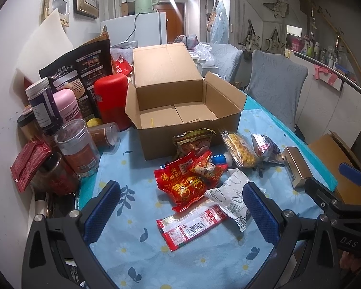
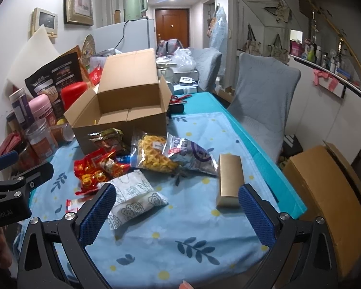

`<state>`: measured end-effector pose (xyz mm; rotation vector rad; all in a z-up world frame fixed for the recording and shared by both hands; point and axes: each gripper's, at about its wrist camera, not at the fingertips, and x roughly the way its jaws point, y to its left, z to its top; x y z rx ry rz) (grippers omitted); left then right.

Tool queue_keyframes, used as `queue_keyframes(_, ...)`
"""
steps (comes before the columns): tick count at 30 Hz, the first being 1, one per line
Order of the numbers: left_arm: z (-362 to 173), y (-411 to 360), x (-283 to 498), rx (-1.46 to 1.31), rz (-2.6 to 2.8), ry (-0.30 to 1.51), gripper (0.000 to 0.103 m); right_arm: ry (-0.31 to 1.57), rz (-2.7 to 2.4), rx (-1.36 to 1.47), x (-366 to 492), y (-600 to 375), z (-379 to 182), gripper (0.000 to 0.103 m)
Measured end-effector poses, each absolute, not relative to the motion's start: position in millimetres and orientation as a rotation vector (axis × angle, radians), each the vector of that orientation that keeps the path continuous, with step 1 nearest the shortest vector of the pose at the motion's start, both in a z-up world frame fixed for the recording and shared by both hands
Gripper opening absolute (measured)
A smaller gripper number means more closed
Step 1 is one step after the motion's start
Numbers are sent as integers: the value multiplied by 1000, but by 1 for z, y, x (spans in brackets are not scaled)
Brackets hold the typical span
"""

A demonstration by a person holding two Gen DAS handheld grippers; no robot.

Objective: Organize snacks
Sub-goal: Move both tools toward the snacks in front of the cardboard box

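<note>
An open, empty cardboard box (image 1: 180,110) (image 2: 122,110) stands on the blue flowered tablecloth (image 1: 137,245) (image 2: 195,240). In front of it lie loose snacks: red packets (image 1: 187,183) (image 2: 96,171), a long red bar (image 1: 192,226), a white patterned pack (image 1: 231,195) (image 2: 132,197), a bag of yellow waffles (image 1: 240,149) (image 2: 154,154), a purple-and-silver bag (image 1: 264,147) (image 2: 192,154) and a gold box (image 1: 296,166) (image 2: 229,180). My left gripper (image 1: 180,209) hangs open over the red packets. My right gripper (image 2: 178,207) is open between the white pack and the gold box, holding nothing.
Jars, a red canister (image 1: 113,98), a pink tin (image 1: 69,106) and a black pouch (image 1: 84,72) crowd the table's left side by the wall. Grey chairs (image 2: 262,103) stand along the right edge. A brown carton (image 2: 329,197) sits off the table's right.
</note>
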<state>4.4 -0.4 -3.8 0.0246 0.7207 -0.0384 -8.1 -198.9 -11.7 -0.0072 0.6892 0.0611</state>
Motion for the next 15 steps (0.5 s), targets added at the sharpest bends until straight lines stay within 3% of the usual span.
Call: queue_keyframes(15,-12,-2,17,16,-42,765,103,690,102,-16,-1,-203,-20,103)
